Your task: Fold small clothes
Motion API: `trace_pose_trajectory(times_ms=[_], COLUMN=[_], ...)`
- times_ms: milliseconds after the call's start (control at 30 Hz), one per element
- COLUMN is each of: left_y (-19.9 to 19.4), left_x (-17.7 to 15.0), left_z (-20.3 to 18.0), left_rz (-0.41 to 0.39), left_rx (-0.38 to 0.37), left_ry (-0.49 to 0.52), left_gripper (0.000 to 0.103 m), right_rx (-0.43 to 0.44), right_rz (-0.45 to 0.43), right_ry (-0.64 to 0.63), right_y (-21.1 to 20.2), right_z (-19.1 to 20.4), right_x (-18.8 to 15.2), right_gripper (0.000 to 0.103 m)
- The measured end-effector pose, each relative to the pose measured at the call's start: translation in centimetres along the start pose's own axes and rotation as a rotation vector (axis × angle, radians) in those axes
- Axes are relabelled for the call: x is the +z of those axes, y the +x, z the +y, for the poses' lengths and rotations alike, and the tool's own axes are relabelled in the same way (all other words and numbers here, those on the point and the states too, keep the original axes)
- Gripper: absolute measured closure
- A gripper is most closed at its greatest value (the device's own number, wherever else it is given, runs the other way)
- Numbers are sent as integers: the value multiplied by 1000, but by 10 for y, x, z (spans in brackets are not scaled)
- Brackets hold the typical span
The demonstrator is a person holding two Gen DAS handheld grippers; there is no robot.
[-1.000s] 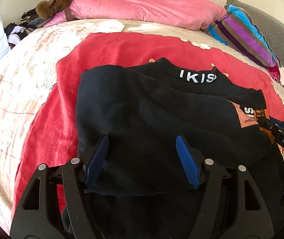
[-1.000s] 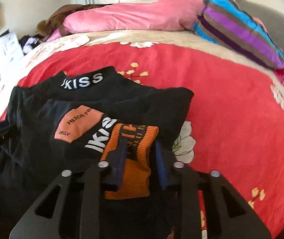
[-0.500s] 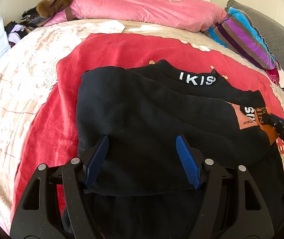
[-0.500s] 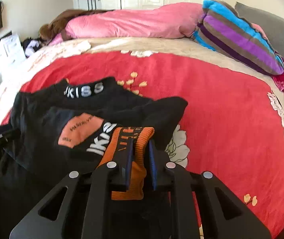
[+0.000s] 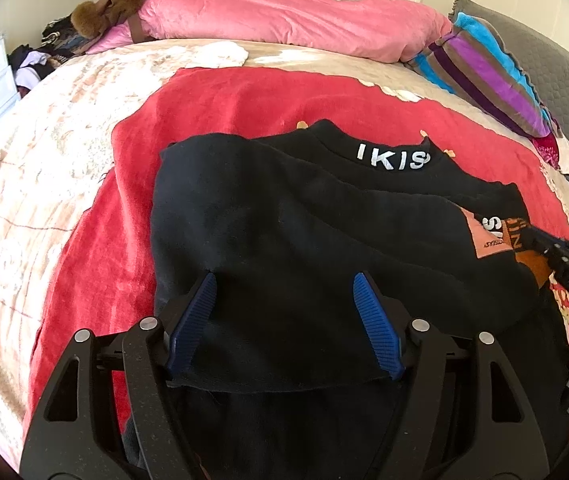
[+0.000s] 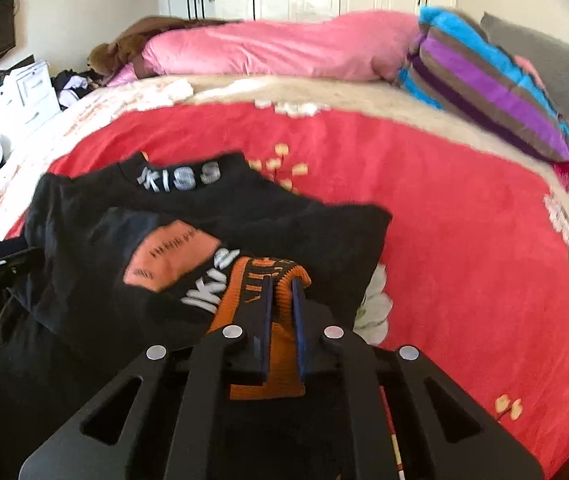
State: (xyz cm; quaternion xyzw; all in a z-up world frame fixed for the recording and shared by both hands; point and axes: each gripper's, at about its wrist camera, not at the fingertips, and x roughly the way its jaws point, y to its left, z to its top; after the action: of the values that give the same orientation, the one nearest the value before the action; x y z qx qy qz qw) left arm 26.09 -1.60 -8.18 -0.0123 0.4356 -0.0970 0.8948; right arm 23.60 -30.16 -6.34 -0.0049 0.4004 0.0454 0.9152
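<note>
Our right gripper (image 6: 282,280) is pinching the orange ribbed cuff (image 6: 268,312) of a black sweatshirt (image 6: 156,240), fingers pressed nearly together on the knit. Our left gripper (image 5: 284,280) is spread wide, its blue fingers (image 5: 196,316) resting on the sweatshirt's folded panel near 6 o'clock and gripping nothing.

The sweatshirt lies on a red blanket (image 5: 244,100) on the bed, collar lettering toward 12 o'clock. Pink bedding (image 5: 284,20) sits at 12 o'clock, a striped pillow (image 5: 488,76) at 2 o'clock.

We judge that the sleeve fold is in hand; next the cuff needs carrying across the body toward 9 o'clock and laying flat, with the left gripper steadying the cloth.

The right view is blurred, the lower hem is cut off, and the layers underneath are hidden.
</note>
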Motion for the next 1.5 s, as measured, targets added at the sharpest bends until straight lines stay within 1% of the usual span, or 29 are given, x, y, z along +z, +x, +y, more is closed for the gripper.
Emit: trace_pose_trajectory(times_ms=[100, 133, 200, 300, 333, 367, 400, 467, 500, 533, 567, 633, 667, 700, 733, 767, 800, 833, 900, 933, 967, 1000, 1067, 1167, 1233, 1300, 1333, 1400, 1500], left_y=[-4, -4, -1, 5, 7, 8, 9, 4, 0, -4, -9, -13, -12, -7, -2, 5, 10, 10, 6, 2, -2, -10, -24, -41, -56, -73, -80, -95, -115], left_x=[2, 1, 0, -3, -4, -5, -5, -3, -1, 1, 2, 3, 2, 0, -3, -7, -11, -14, -15, -14, -15, -14, -15, -10, -6, -6, -7, -9, -11], left_z=[0, -1, -1, -3, -4, -3, -3, -3, -3, -3, -4, -11, -13, -15, -15, -15, -14, -15, -17, -17, -16, -14, -12, -8, -6, -3, -3, 2, 11], left_rz=[-14, -14, -4, 16, 21, 23, 26, 26, 19, 7, -8, -23, -15, 10, 37, 69, 87, 79, 74, 74, 73, 66, 49, 29, 9, -16, -24, -36, -59], left_rx=[-7, -5, -2, 15, 20, 22, 24, 21, 14, 7, 6, 22, 25, 28, 30, 35, 44, 44, 47, 44, 39, 29, 34, 42, 50, 55, 60, 68, 72], left_ry=[-3, 1, 4, 24, 32, 35, 35, 26, 19, 16, 20, 55, 70, 79, 80, 80, 85, 93, 103, 98, 89, 78, 72, 56, 38, 33, 31, 22, -5], left_gripper=[40, 40, 40, 40, 40, 40, 40, 40, 39, 37, 36, 36, 36, 35, 34, 33, 32, 32, 31, 30, 29, 27, 24, 14, 9, 9, 9, 9, 9], right_rx=[-33, -44, -86, -94, -98, -100, -102, -109, -117, -117, -99, -13, 15, 55, 59, 42, 1, -9, 1, 0, 3, 18, 40, 46, 45, 67, 80, 96, 93], right_rz=[-72, -71, -38, 47, 57, 60, 60, 31, 8, -33, -54, -59, -52, -21, 9, 58, 123, 145, 141, 135, 122, 95, 59, 34, 21, 3, -8, -34, -53], right_ry=[10, 13, 15, 32, 29, 32, 39, 67, 61, 36, 20, -4, -19, -54, -78, -102, -118, -114, -93, -97, -98, -88, -64, -55, -39, -6, 6, 25, 39], right_y=[-16, -16, -9, 13, 17, 17, 15, 4, -2, -11, -16, -19, -18, -12, -8, 1, 15, 22, 25, 21, 14, 4, -13, -35, -48, -63, -71, -89, -111], right_z=[-6, -8, -11, -14, -15, -15, -16, -19, -19, -14, -10, 2, 8, 18, 23, 28, 29, 29, 27, 28, 29, 28, 24, 20, 18, 14, 14, 12, 6], right_x=[8, 9, 6, -4, -6, -5, -4, 2, 4, 7, 9, 10, 9, 6, 3, -1, -8, -12, -17, -15, -13, -10, -10, -11, -11, -8, -9, -11, -17], right_gripper=[95, 95, 95, 94, 93, 92, 87, 85, 83, 82, 82, 82, 82, 82, 82, 82, 82, 82, 81, 79, 74, 60, 48, 47, 43, 36, 34, 22, 19])
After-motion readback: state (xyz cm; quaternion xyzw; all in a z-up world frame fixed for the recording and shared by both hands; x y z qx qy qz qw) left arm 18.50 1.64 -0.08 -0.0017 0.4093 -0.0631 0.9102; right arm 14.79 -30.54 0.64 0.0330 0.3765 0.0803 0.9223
